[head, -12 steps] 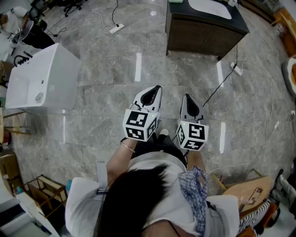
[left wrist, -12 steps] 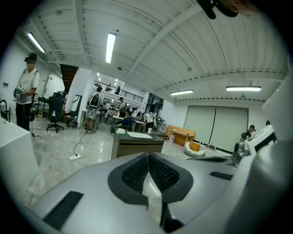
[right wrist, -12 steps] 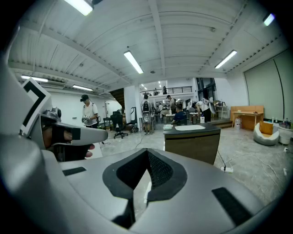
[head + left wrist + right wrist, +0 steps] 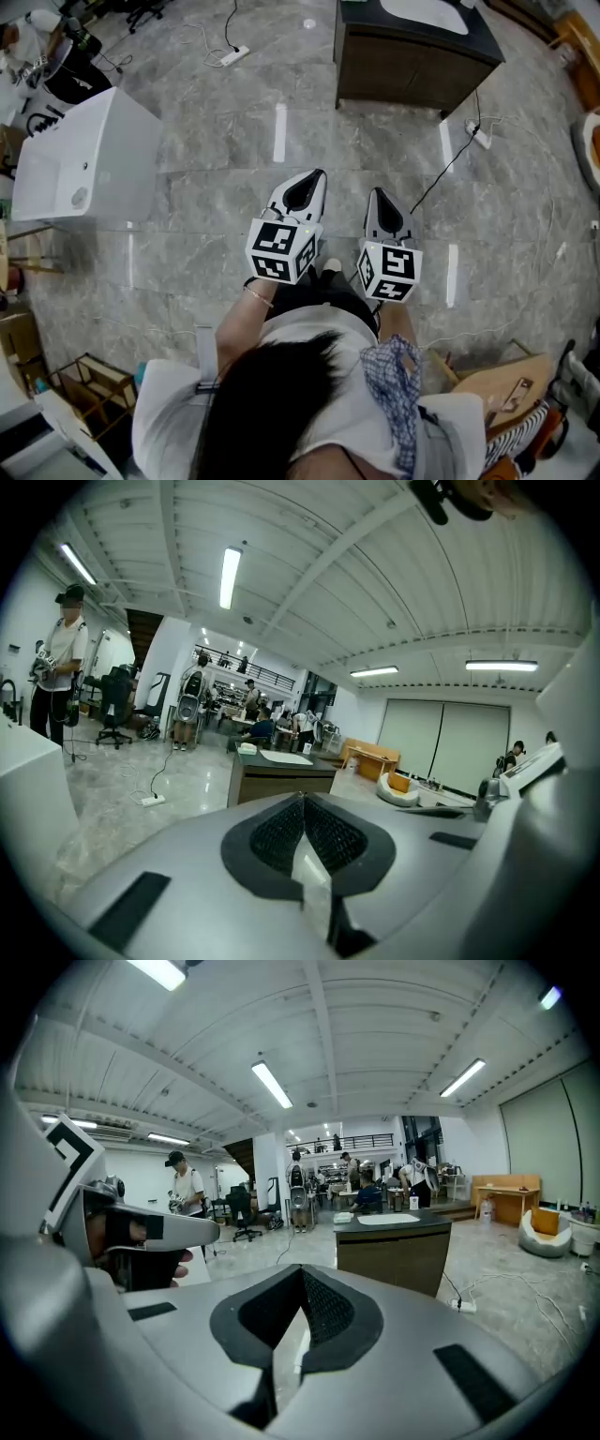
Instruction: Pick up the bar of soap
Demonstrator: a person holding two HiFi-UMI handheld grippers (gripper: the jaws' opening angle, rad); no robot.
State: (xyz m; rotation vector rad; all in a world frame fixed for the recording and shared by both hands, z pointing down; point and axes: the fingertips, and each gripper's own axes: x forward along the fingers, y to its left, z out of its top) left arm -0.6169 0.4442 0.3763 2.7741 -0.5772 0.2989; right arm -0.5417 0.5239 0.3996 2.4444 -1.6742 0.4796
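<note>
I hold both grippers side by side at waist height over a grey marble floor. My left gripper [image 4: 319,174] [image 4: 302,797] is shut, with nothing between its pads. My right gripper [image 4: 377,193] [image 4: 302,1267] is shut and empty too. Both point towards a dark cabinet [image 4: 412,70] [image 4: 281,778] [image 4: 394,1251] with a white basin [image 4: 427,14] set in its top, a few steps ahead. A small pale object [image 4: 247,749] [image 4: 343,1217] lies on the counter's left end. It is too small to tell whether it is the bar of soap.
A white tub-like box [image 4: 84,159] stands on the floor at the left. Power strips and cables [image 4: 232,58] [image 4: 478,139] lie near the cabinet. Wooden crates [image 4: 89,380] and wooden boards [image 4: 502,389] sit close behind me. A person [image 4: 58,658] stands far left.
</note>
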